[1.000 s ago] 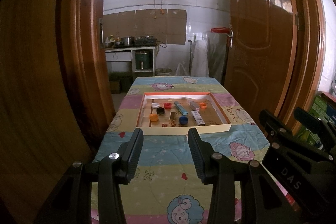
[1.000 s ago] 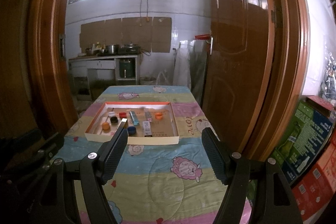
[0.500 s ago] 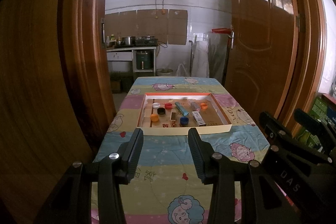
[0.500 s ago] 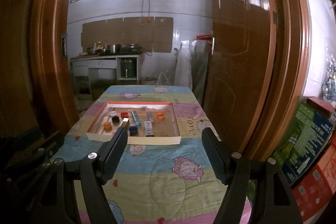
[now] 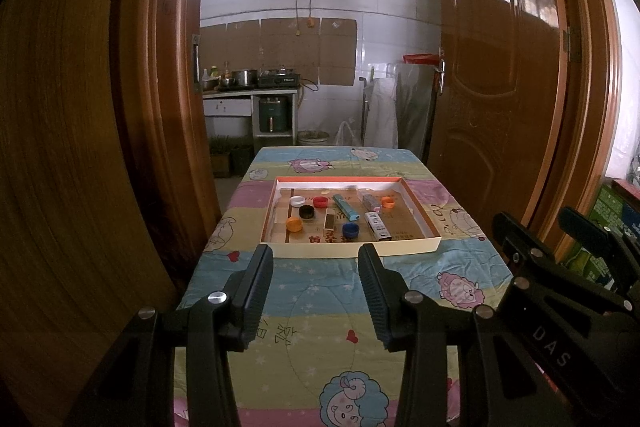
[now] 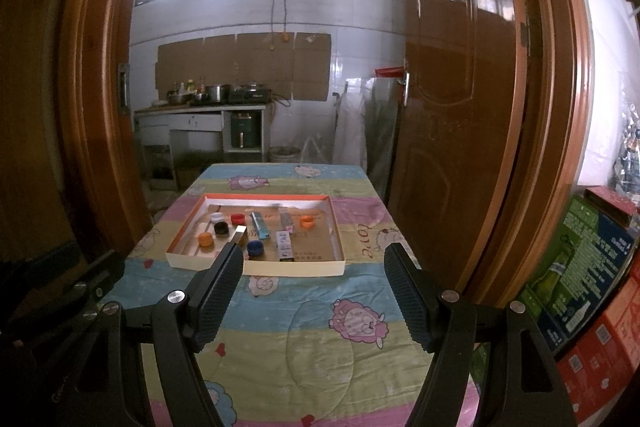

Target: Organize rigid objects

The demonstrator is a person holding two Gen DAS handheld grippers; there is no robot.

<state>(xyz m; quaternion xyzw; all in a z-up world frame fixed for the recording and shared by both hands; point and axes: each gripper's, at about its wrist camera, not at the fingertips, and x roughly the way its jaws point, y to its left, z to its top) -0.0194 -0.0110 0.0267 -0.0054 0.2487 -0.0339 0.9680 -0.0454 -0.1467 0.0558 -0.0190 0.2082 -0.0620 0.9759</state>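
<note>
We cannot read the print on the small boxes in the tray; too small.

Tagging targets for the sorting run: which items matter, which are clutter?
Job:
shallow box
bottle caps, e.g. blue cap, black cap
small cartons, e.g. teal carton

Lying about:
cartoon tablecloth
stove pots
green crate

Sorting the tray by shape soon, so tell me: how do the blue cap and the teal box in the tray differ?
The blue cap is round and squat; the teal box is long and slim. The blue cap is dark blue, while the teal box is a lighter teal. The blue cap sits nearer the tray's front wall; the teal box lies farther back, angled. Both rest loose on the tray floor, apart from each other, untouched by either tongs.
</note>
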